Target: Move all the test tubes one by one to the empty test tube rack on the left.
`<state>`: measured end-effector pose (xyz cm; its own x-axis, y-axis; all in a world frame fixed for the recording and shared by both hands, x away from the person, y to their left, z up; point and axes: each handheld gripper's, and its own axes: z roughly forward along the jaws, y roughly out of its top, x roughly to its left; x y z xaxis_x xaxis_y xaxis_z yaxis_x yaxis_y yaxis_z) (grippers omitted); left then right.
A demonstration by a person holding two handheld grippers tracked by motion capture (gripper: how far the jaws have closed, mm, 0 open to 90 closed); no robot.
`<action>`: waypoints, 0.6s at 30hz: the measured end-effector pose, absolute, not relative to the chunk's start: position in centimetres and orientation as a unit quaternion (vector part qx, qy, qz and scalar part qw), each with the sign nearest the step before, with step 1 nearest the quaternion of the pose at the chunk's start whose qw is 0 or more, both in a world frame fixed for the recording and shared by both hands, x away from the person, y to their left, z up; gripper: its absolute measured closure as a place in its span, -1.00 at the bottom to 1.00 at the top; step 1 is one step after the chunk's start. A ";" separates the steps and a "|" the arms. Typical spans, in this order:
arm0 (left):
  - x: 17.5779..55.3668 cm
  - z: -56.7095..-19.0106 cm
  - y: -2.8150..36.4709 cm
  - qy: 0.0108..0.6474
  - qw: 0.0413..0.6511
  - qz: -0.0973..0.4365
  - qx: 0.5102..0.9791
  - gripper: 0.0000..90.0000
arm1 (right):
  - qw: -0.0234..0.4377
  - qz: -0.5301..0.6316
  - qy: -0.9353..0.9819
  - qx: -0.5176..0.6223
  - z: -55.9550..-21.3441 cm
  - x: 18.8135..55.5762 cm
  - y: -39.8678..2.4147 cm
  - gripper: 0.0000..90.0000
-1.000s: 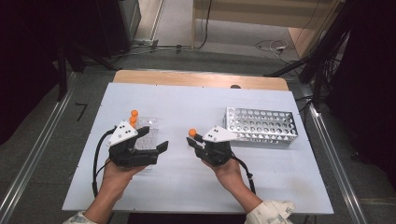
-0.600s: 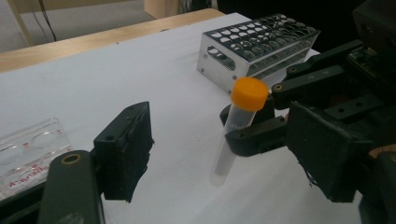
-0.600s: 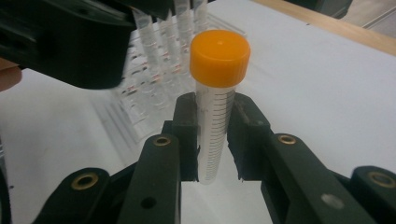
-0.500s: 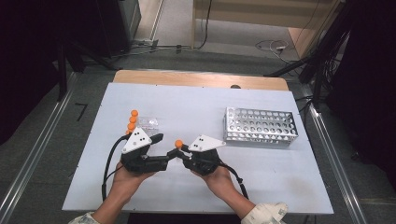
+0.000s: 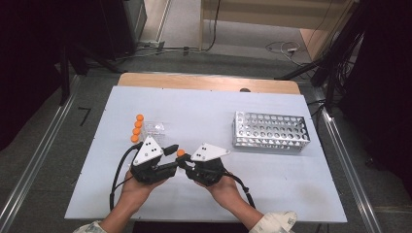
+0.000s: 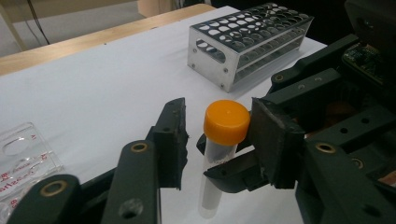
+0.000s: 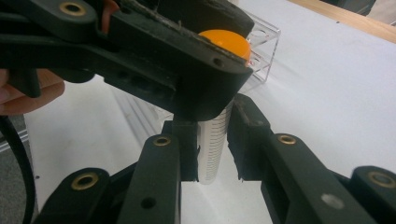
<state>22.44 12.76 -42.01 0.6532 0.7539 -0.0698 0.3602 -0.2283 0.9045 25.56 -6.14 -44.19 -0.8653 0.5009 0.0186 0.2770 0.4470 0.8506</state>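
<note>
A clear tube (image 6: 218,163) with an orange cap (image 5: 180,153) stands upright between the two grippers at the table's front middle. My right gripper (image 7: 215,140) is shut on the tube's graduated body (image 7: 214,144). My left gripper (image 6: 219,135) faces it with the cap (image 6: 226,122) between its jaws, which have just been closing. The right-hand pad (image 6: 271,140) touches the cap, while the left-hand pad (image 6: 173,140) stands a little off it. In the high view the left gripper (image 5: 174,158) and right gripper (image 5: 187,162) meet nose to nose.
A metal tube rack (image 5: 271,131) stands at the right of the white table (image 5: 204,111). A clear holder (image 5: 151,129) lies at the left, behind the left hand, with several orange-capped tubes (image 5: 137,127) beside it. A wooden strip (image 5: 209,81) runs along the far edge.
Both hands have moved toward each other and met at the front middle. The right gripper brought the tube leftward. The left jaws have narrowed around its orange cap.
</note>
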 end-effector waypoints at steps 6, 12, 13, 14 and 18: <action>22.4 -42.2 12.6 0.365 0.500 0.198 0.760 0.44 | 0.117 0.472 0.842 0.232 -44.2 25.5 -6.1 0.59; 22.3 -42.2 12.6 0.362 0.502 0.199 0.760 0.54 | 0.116 0.473 0.842 0.233 -44.2 25.4 -6.0 0.59; 22.3 -42.1 12.6 0.361 0.500 0.201 0.761 0.54 | 0.117 0.473 0.842 0.232 -44.2 25.4 -6.1 0.59; 22.3 -42.1 12.5 0.360 0.499 0.203 0.761 0.55 | 0.117 0.472 0.842 0.232 -44.2 25.5 -6.1 0.59; 22.2 -42.2 12.5 0.359 0.500 0.205 0.761 0.56 | 0.118 0.474 0.842 0.231 -44.2 25.5 -6.1 0.59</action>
